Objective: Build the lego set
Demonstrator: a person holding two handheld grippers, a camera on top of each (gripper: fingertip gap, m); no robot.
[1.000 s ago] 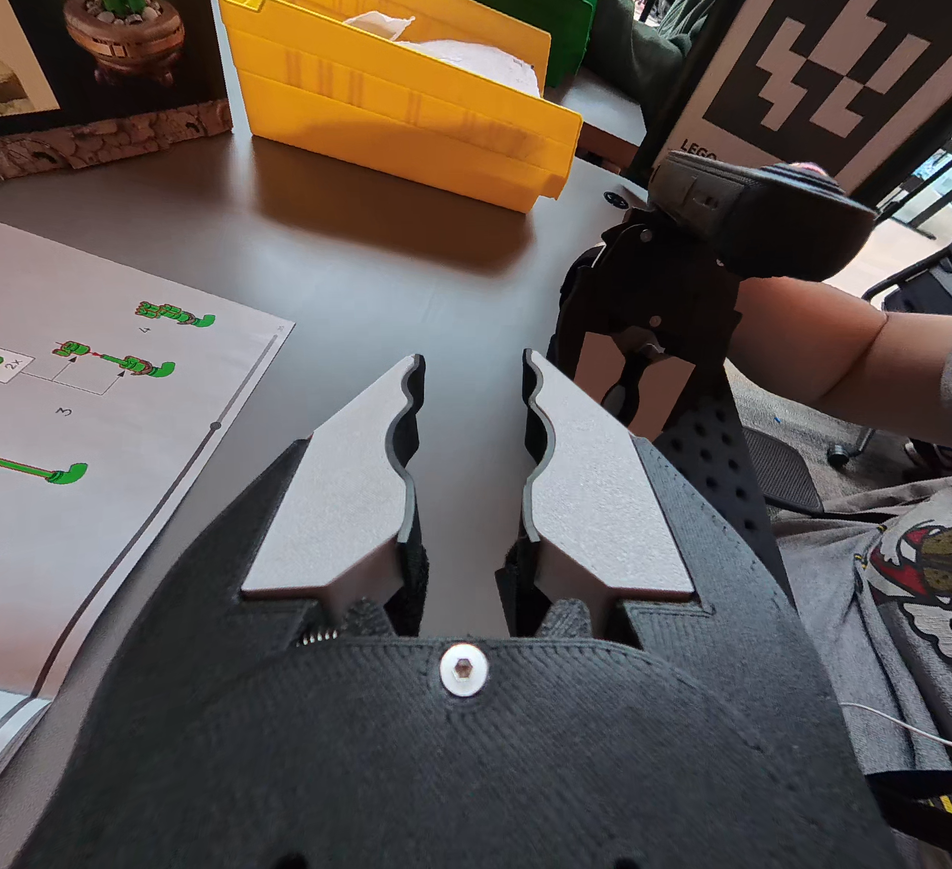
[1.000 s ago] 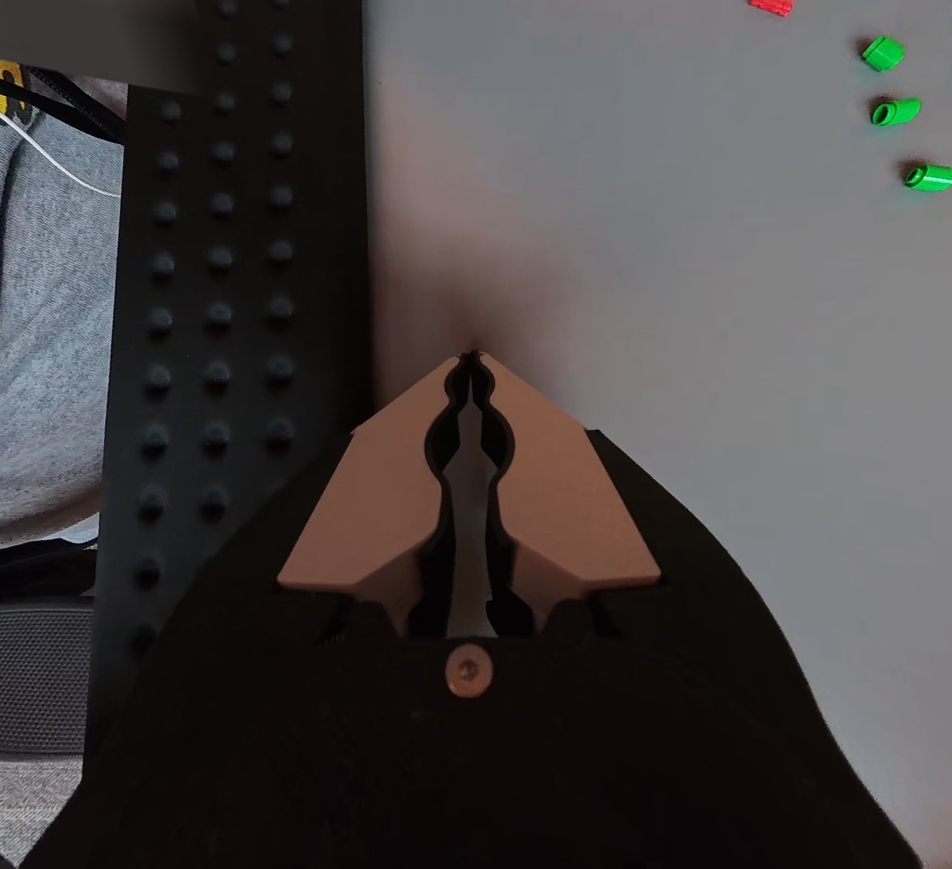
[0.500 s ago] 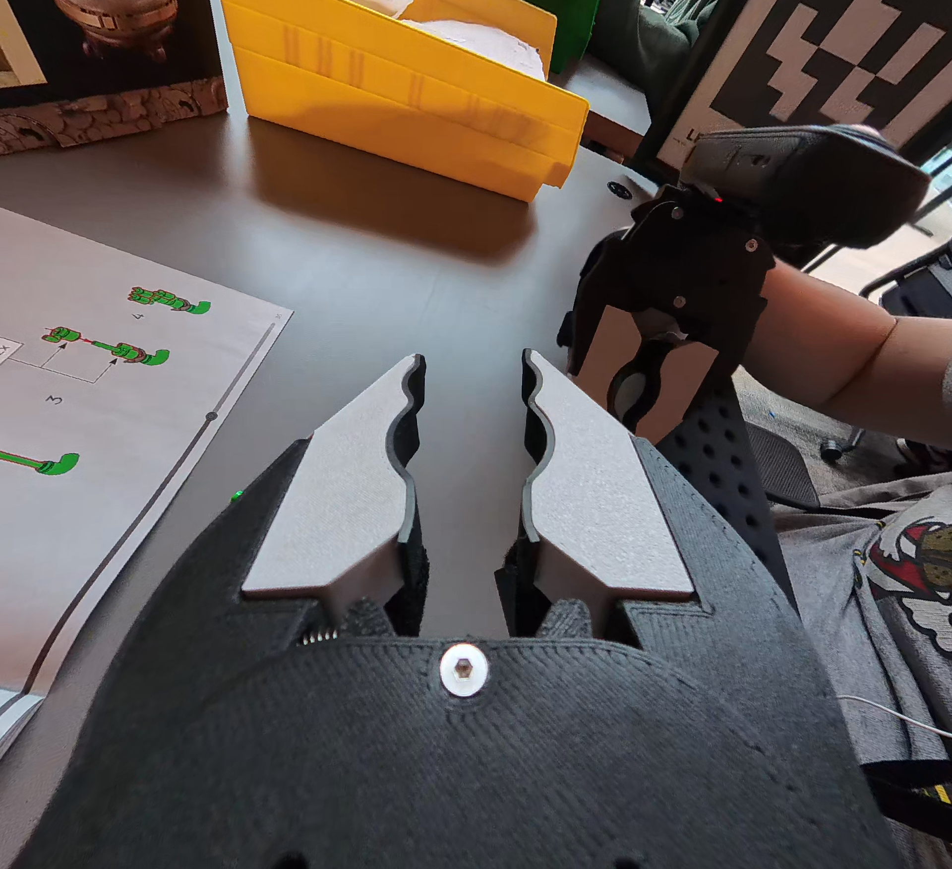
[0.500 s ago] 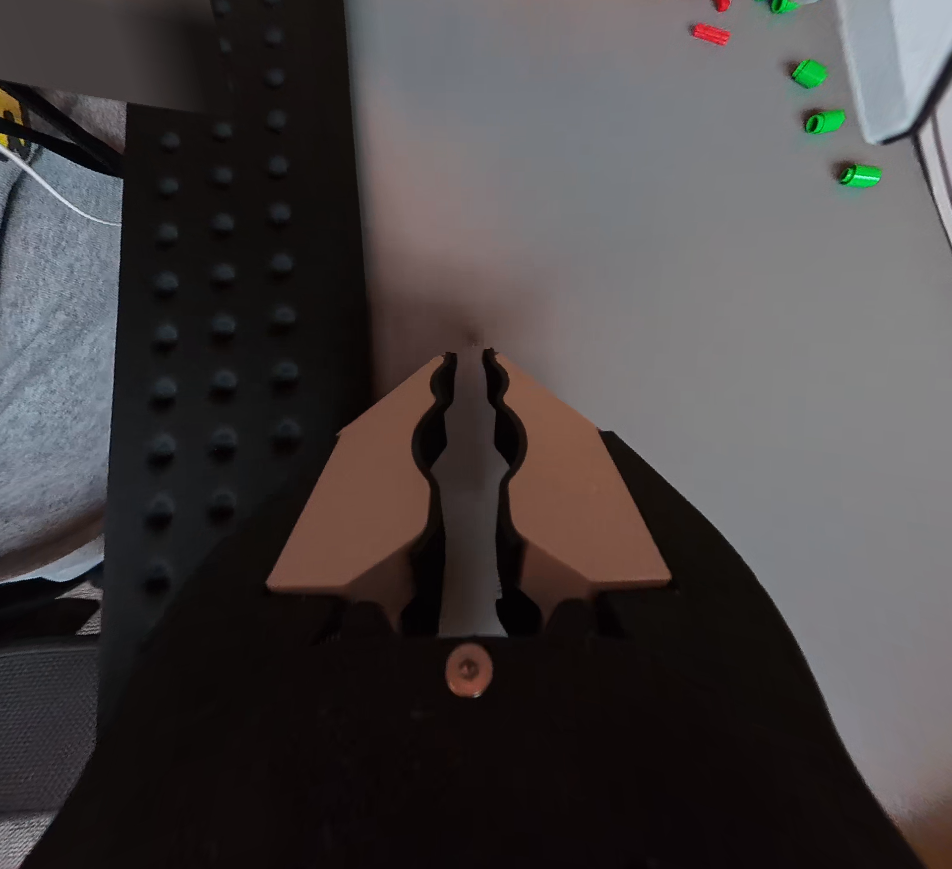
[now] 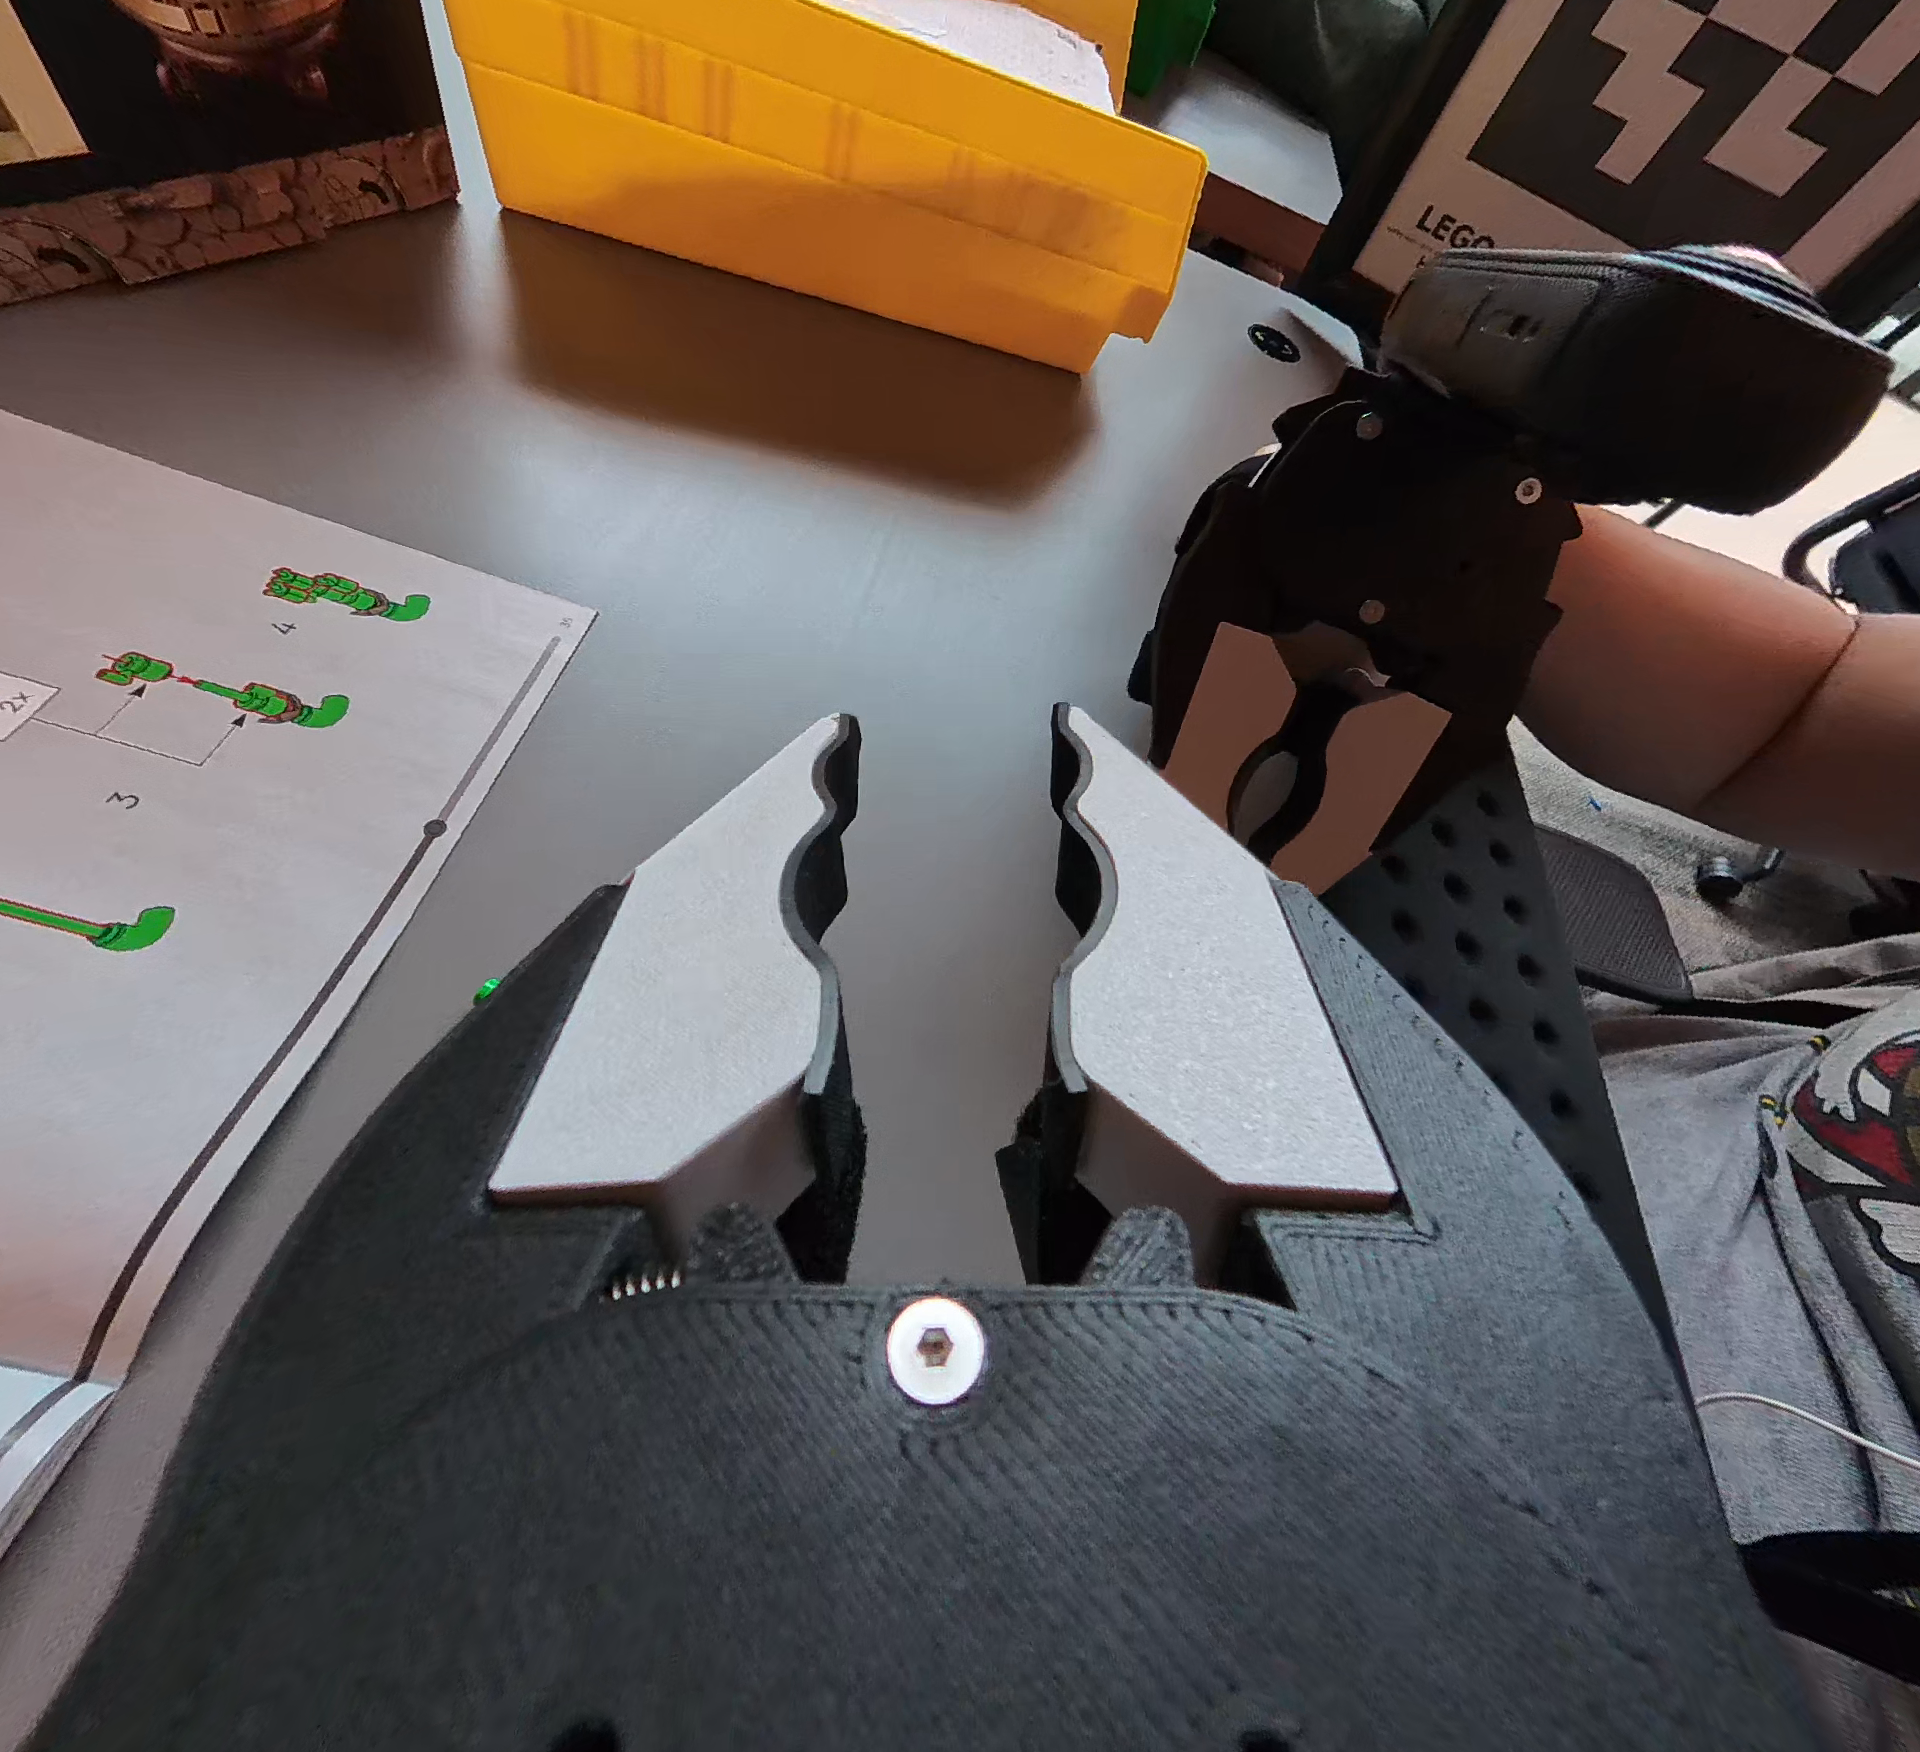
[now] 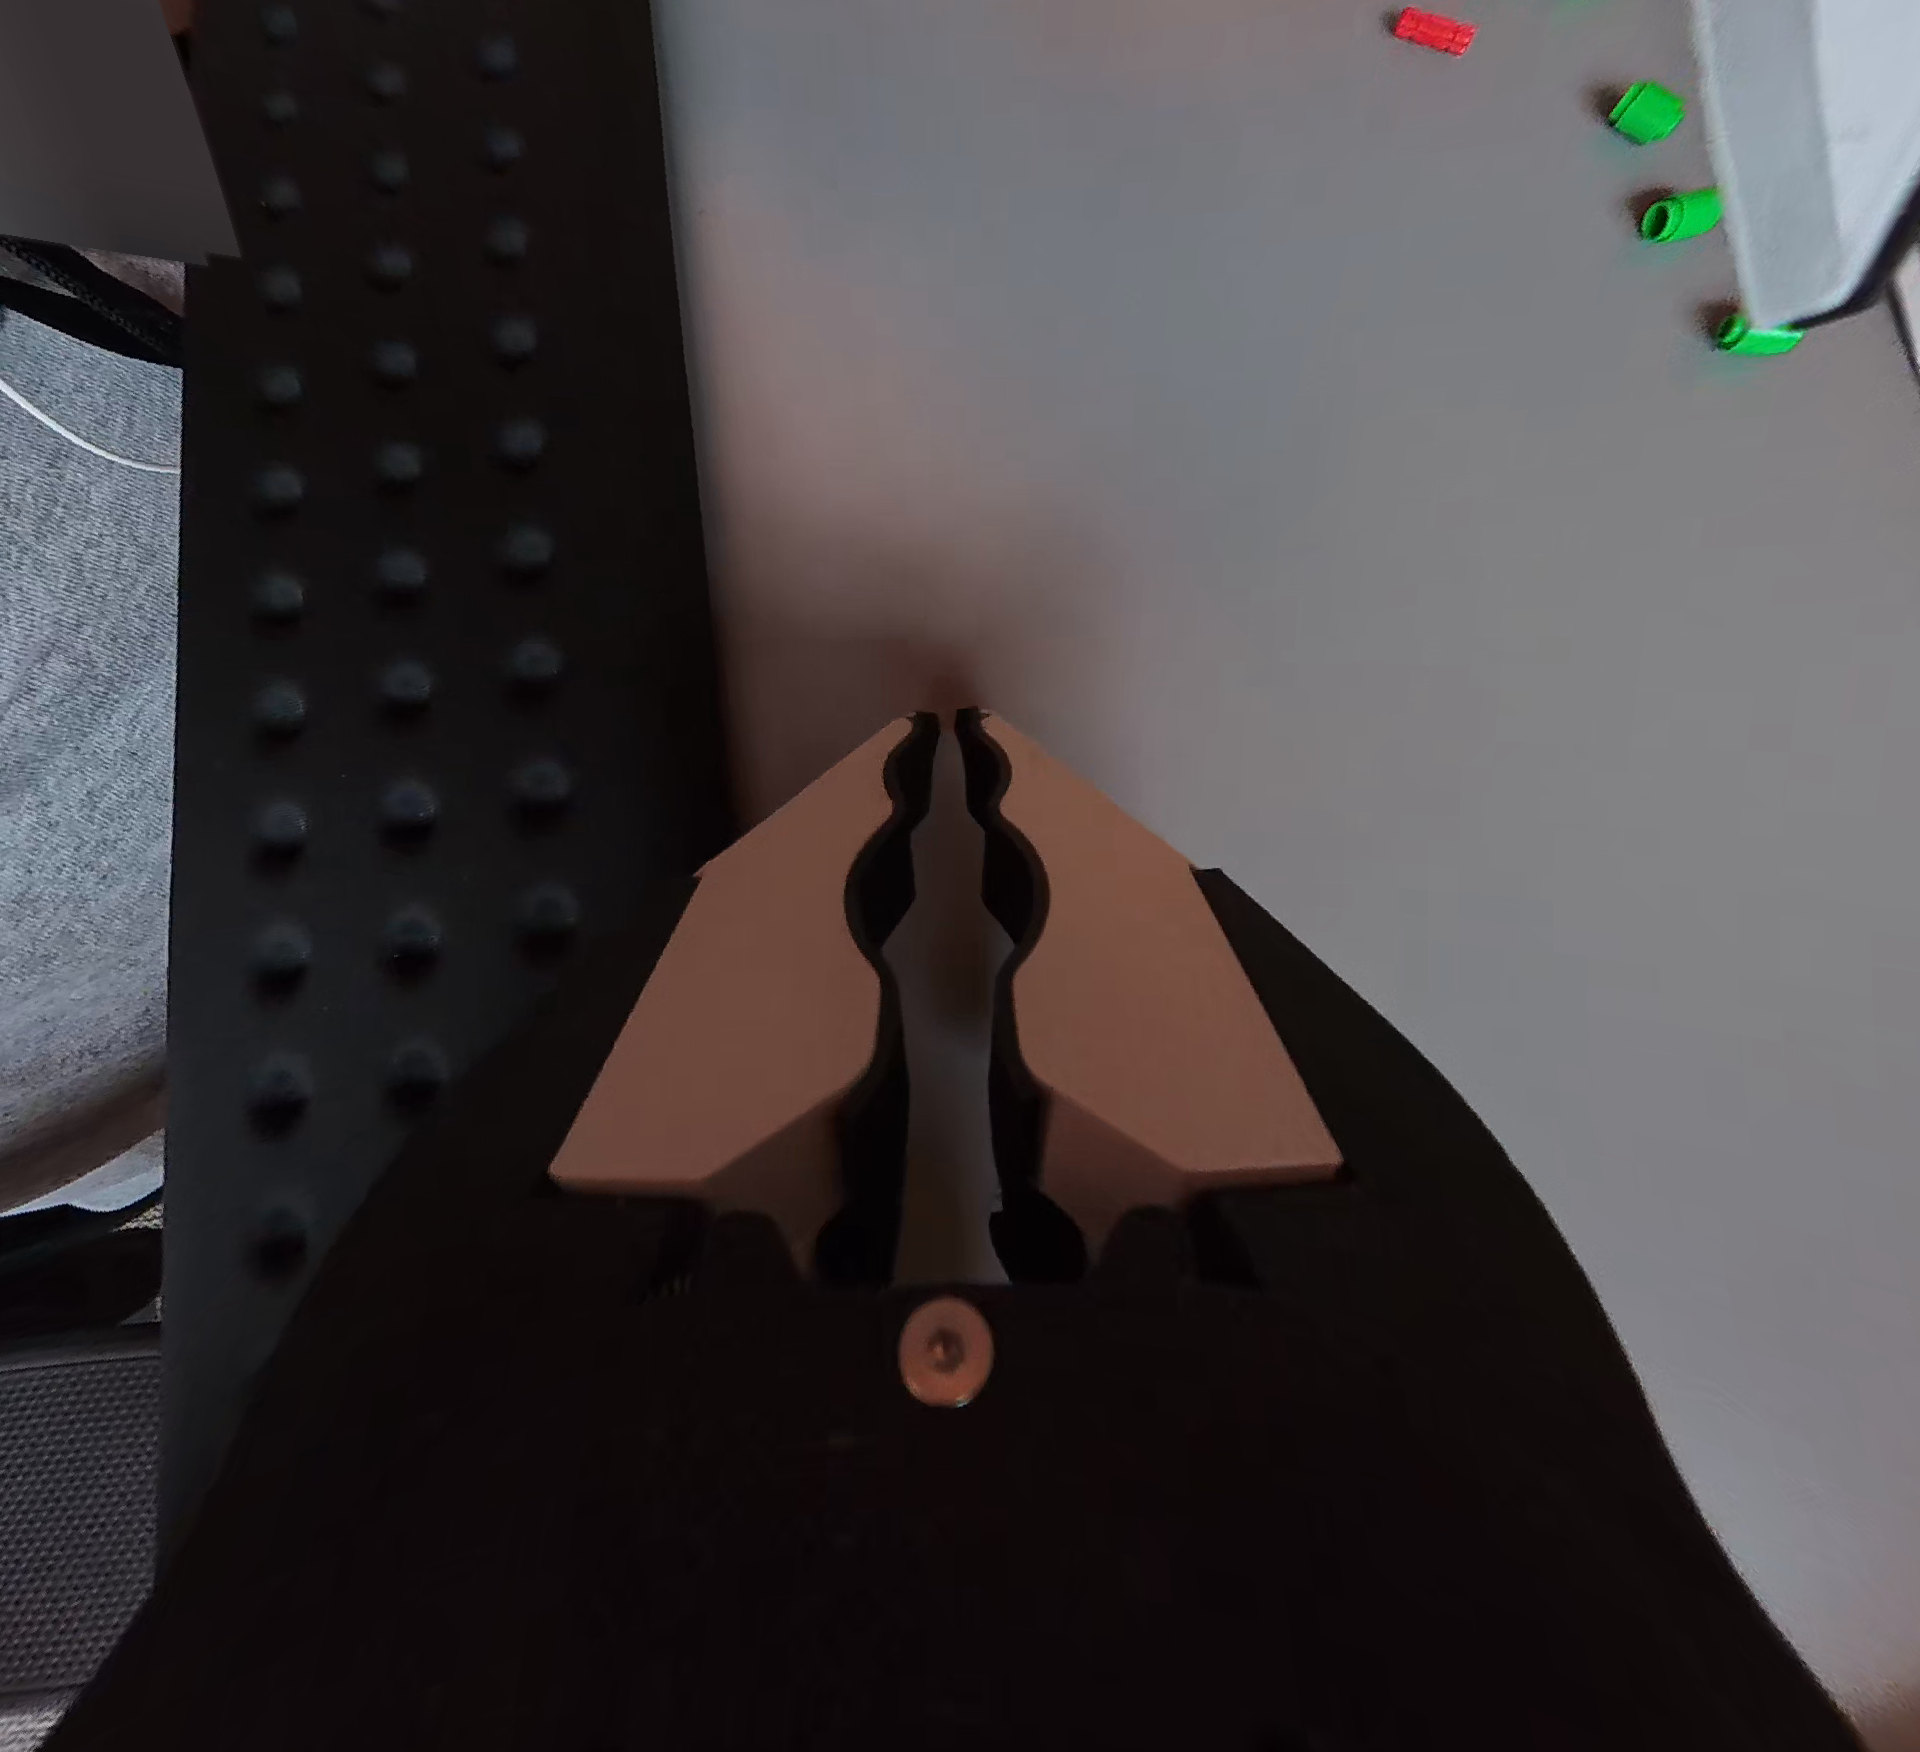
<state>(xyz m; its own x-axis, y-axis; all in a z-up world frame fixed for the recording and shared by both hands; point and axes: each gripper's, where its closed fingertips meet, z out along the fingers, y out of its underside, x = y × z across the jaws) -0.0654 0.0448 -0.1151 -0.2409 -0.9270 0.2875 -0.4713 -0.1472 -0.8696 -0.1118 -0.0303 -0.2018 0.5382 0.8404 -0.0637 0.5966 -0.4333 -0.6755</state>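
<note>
Your left claw (image 5: 954, 736) sits low in the centre of the left wrist view, its two grey fingers wide apart with nothing between them, over bare dark worktop (image 5: 727, 476). Only this view shows the open instruction booklet (image 5: 208, 819) at the left edge, the yellow bin (image 5: 831, 144) in the upper middle, and your right claw (image 5: 1288, 809) at the right, tips down near the worktop's edge.

In the right wrist view your right claw (image 6: 945, 717) fills the lower centre, its tips a narrow slit apart and empty, pointing straight down at the grey worktop (image 6: 1143, 455). Only this view shows the loose lego pieces in the upper right corner: small red pins (image 6: 1434, 29) and green curved pieces (image 6: 1647, 110), partly covered by the pale fingers of the other claw. A black studded plate (image 6: 395, 559) runs down the left side; wide bare surface lies between it and the pieces.
</note>
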